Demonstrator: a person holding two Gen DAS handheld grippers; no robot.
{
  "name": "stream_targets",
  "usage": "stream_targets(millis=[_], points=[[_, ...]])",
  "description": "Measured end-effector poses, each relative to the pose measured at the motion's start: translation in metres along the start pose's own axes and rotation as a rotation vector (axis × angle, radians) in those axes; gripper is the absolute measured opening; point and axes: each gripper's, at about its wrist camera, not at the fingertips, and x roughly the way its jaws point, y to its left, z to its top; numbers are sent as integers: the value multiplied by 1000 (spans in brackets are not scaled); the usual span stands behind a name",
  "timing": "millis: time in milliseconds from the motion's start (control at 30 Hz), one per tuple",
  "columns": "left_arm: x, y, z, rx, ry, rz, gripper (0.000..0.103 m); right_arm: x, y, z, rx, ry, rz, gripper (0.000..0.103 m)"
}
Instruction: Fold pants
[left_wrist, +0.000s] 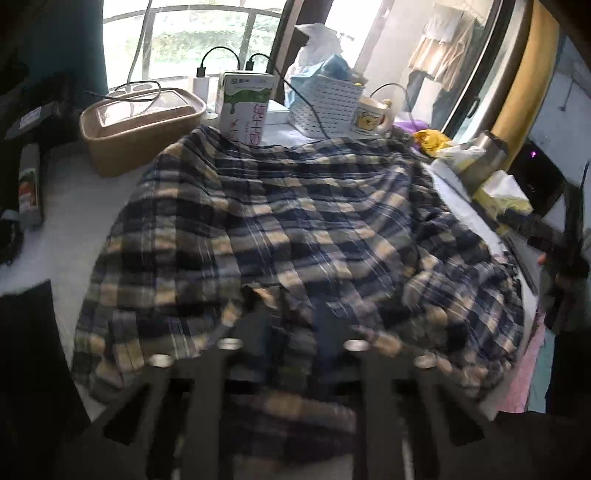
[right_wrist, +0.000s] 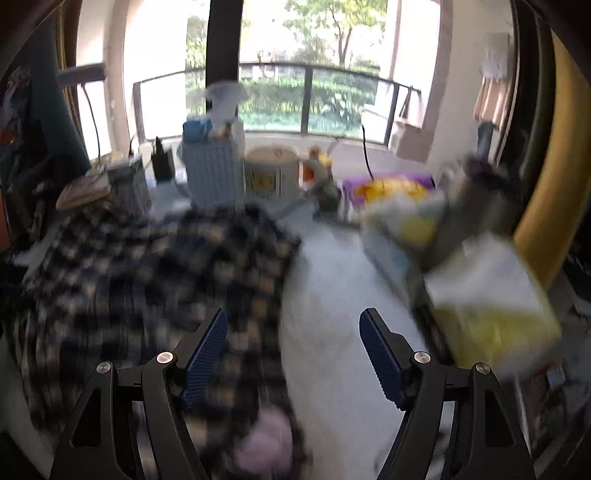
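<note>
The plaid pants (left_wrist: 288, 229), navy, white and tan, lie spread and rumpled over the white table (left_wrist: 70, 206). My left gripper (left_wrist: 291, 325) is at their near edge, and plaid cloth is bunched up over and between its fingers, which hides the tips. In the right wrist view the pants (right_wrist: 155, 280) fill the left half, blurred by motion. My right gripper (right_wrist: 295, 332) is wide open and empty, its left finger (right_wrist: 207, 354) over the pants' right edge and its right finger (right_wrist: 380, 362) over bare table (right_wrist: 332, 295).
At the table's back stand a tan lidded box (left_wrist: 140, 125), a milk carton (left_wrist: 245, 107), a white basket (left_wrist: 325, 103) and a mug (left_wrist: 371, 118). A tissue pack (right_wrist: 491, 306) and a metal cylinder (left_wrist: 484, 162) crowd the right side. A window lies behind.
</note>
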Motion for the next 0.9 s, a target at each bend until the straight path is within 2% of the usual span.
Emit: stream_targets(millis=[33, 167, 300, 400, 433, 467, 500, 533, 567, 733, 800, 867, 900], points=[[-1, -3, -4, -1, -8, 1, 4, -1, -1, -10, 2, 16, 4, 76], [-30, -5, -25, -14, -55, 3, 1, -2, -6, -55, 50, 90, 22, 76], [-54, -5, -46, -26, -82, 8, 0, -7, -11, -76, 130, 99, 48, 76], [-70, -4, -61, -31, -101, 19, 0, -13, -3, -84, 126, 70, 65, 76], [-75, -4, -65, -32, -106, 31, 0, -13, -1, -86, 127, 62, 76, 66], [-78, -4, -68, -32, -110, 36, 0, -12, 2, -88, 133, 62, 93, 44], [-82, -3, -72, -36, -113, 43, 0, -13, 4, -89, 133, 63, 115, 36], [-86, -1, -76, -43, -119, 48, 0, -15, 8, -90, 124, 56, 99, 22], [-91, 0, -79, -46, -125, 52, 0, -18, 12, -91, 101, 49, 60, 14], [-128, 8, -86, -67, -184, 68, 0, -59, 5, -80, 126, -42, 21, 9], [-145, 14, -87, -83, -225, 87, 0, -77, -2, -73, 138, -86, 8, 2], [-152, 21, -90, -90, -230, 112, 0, -88, -10, -68, 142, -114, -32, 1], [-151, 24, -95, -93, -206, 119, 0, -88, -15, -68, 149, -116, -40, 1]])
